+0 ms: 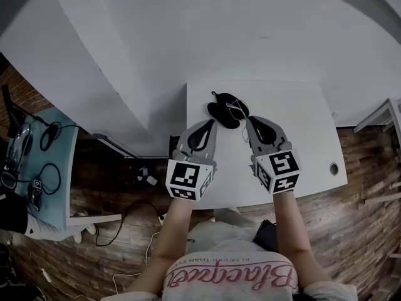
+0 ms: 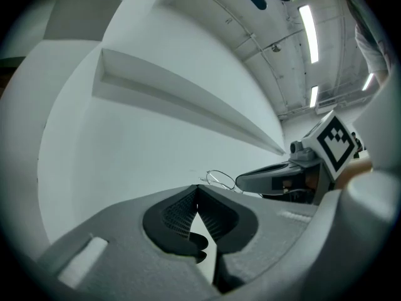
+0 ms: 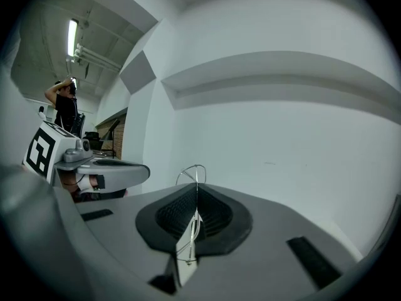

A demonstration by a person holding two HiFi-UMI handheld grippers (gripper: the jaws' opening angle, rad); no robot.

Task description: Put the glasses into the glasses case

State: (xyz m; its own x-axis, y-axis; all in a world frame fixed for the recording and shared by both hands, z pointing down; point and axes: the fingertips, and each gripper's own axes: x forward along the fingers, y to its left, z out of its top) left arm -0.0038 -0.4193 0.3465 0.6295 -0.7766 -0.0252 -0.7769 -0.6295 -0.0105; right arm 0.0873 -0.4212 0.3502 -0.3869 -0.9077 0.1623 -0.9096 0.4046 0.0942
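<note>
The wire glasses (image 3: 190,173) are pinched by their thin frame between the shut jaws of the right gripper (image 3: 196,199) and held at the black case (image 1: 220,113) on the white table (image 1: 301,130), presumably for lowering in. The left gripper (image 2: 197,192) is closed at its tips on nothing and kept beside the case, probably to steady it.

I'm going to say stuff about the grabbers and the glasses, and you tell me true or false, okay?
1. The right gripper is pinching the glasses. True.
2. The left gripper is pinching the glasses too. False: its jaws are shut with nothing between them.
3. The glasses case is red. False: it is black.
4. The glasses case lies on the white table. True.
</note>
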